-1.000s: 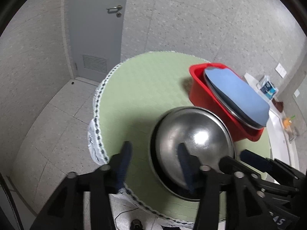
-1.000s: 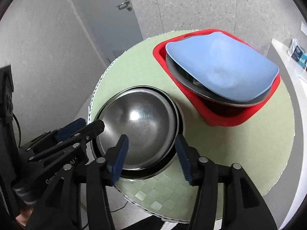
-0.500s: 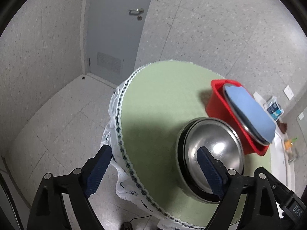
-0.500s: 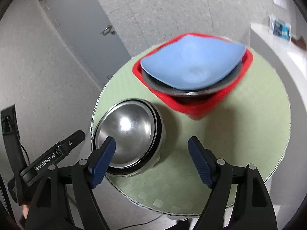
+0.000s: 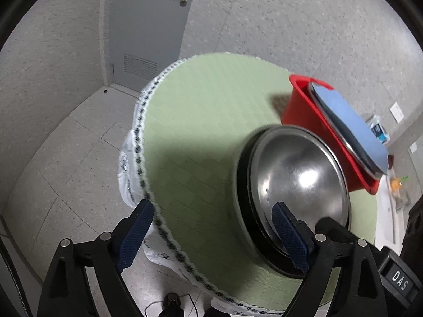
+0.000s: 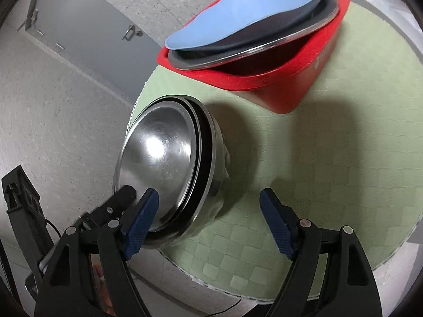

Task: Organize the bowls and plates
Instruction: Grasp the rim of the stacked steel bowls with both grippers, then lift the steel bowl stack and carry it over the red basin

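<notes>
A stack of nested steel bowls stands near the front edge of the round green table. A red tub behind it holds a steel plate with a blue plate on top. My left gripper is open and empty, its right finger over the bowls' near rim. My right gripper is open and empty, its left finger in front of the bowls' near rim. The left gripper's tip shows beside the bowls.
A grey door is in the wall behind the table. A white counter with small items stands to the right. Tiled floor lies left of the table.
Both grippers opened wide about half a second ago and stay open. Both have since moved closer to the bowl stack, which now looks larger in both views.
</notes>
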`<action>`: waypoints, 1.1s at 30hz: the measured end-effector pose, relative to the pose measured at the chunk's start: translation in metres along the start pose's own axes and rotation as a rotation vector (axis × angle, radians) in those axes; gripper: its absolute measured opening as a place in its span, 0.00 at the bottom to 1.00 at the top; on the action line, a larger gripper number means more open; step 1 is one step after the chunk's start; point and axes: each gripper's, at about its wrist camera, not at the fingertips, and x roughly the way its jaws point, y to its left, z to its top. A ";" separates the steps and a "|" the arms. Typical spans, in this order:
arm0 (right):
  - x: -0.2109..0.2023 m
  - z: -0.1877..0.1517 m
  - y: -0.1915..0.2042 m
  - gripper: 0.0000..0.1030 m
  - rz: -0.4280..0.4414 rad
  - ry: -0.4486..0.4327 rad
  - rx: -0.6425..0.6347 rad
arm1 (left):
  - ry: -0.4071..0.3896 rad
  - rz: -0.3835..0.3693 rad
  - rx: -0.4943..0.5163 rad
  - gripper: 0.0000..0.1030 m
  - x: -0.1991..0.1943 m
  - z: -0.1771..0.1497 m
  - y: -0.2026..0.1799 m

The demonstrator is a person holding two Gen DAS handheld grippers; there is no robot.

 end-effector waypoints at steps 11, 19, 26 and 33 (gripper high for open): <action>0.018 0.004 -0.010 0.55 0.087 0.039 0.032 | 0.062 -0.073 -0.026 0.63 0.024 0.005 -0.002; 0.019 0.004 -0.010 0.52 0.071 0.038 0.022 | 0.045 -0.099 0.029 0.34 0.020 0.008 -0.012; 0.012 0.009 0.009 0.53 0.083 0.014 -0.029 | -0.010 -0.107 0.011 0.35 -0.002 0.010 -0.011; -0.011 0.020 0.035 0.53 0.138 -0.032 -0.139 | -0.130 -0.104 -0.005 0.35 -0.051 0.017 -0.009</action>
